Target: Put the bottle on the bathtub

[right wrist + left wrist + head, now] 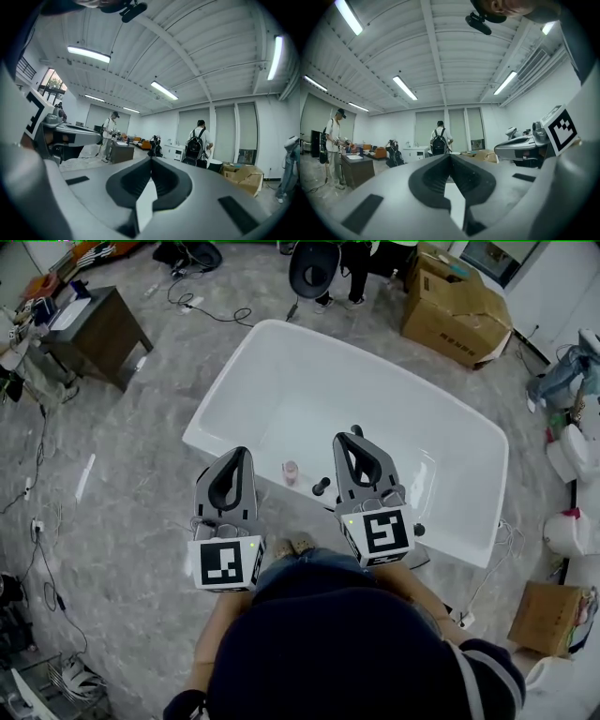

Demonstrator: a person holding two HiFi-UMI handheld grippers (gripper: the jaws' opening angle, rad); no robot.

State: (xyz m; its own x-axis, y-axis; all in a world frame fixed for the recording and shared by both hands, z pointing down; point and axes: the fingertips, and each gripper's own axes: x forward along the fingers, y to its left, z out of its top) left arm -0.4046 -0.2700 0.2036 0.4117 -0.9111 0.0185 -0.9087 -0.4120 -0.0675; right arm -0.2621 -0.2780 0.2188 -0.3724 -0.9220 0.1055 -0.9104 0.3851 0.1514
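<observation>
The small pink bottle (pixel 291 472) stands upright at the near edge of the white bathtub (pixel 281 381), at about 8 o'clock from the tub's middle. It looks to be on the rim ledge, though whether it is on the ledge or just inside the wall cannot be told from the head view. A black fitting (pixel 322 487) sits just beside it at 4 o'clock. The left gripper (pixel 242 452) is at the bottle's 8 o'clock and the right gripper (pixel 352 437) at its 2 o'clock. Both are held above the near rim and neither touches the bottle. In the left gripper view the left gripper (pixel 450 155) has its jaws brought together at the tips with nothing between them, looking out level across the room. The right gripper (pixel 151 159) shows the same in its own view, jaws closed and empty. Judged by its size, the bottle is light and probably stiff plastic, so weight is no concern. Its smooth round sides could slide in the pads, and its narrow base could tip easily on the glossy ledge. The best hold would be across the middle of the body, below the cap, with the jaws level and closed gently. A cardboard box (pixel 455 301) lies beyond the tub at 1 o'clock.
</observation>
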